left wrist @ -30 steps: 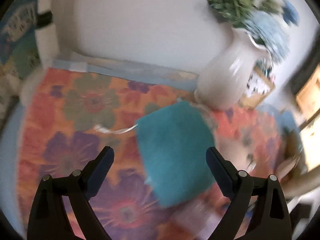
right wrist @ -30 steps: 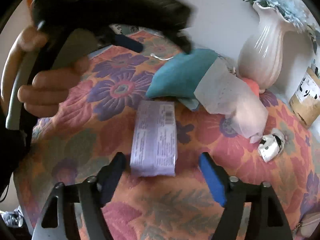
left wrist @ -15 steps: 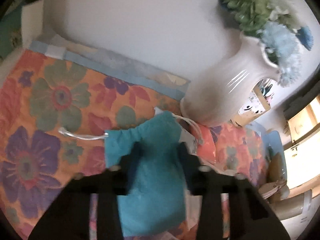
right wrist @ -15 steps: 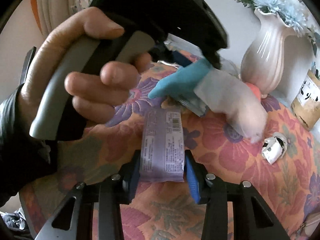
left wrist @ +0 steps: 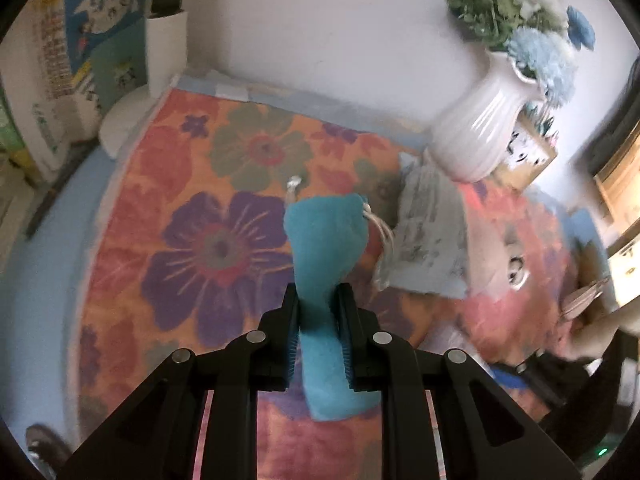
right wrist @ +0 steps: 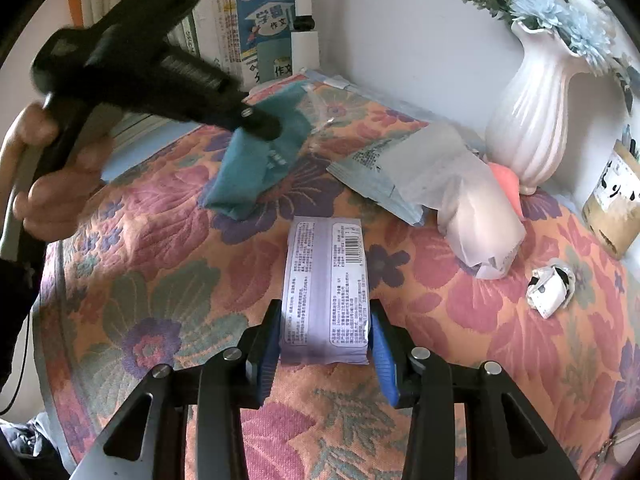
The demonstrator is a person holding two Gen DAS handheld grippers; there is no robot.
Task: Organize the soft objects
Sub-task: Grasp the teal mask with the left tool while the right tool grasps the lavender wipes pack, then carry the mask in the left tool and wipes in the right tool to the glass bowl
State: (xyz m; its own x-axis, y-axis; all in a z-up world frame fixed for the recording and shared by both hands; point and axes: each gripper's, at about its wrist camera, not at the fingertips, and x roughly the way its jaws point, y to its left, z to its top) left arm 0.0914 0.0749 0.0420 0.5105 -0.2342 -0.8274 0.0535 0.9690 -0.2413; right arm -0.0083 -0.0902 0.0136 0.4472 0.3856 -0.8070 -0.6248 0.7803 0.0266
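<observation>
My left gripper (left wrist: 318, 312) is shut on a teal cloth pouch (left wrist: 326, 248) with a white drawstring and holds it above the flowered tablecloth (left wrist: 192, 248). The pouch also shows in the right wrist view (right wrist: 256, 164), pinched by the left gripper (right wrist: 260, 124). My right gripper (right wrist: 324, 332) is shut on a purple tissue pack (right wrist: 326, 280) that lies on the cloth. A pale blue wipes pack (right wrist: 384, 172) and a white plastic bag (right wrist: 476, 208) lie behind it.
A white ribbed vase (right wrist: 532, 112) with blue flowers stands at the back right by the wall. A crumpled white wrapper (right wrist: 550, 286) lies to the right. A brown box (right wrist: 614, 208) sits at the far right. Books (right wrist: 256, 36) stand at the back left.
My left gripper closed on the teal pouch and lifted it to the left, off the wipes pack. My right gripper closed on the purple tissue pack.
</observation>
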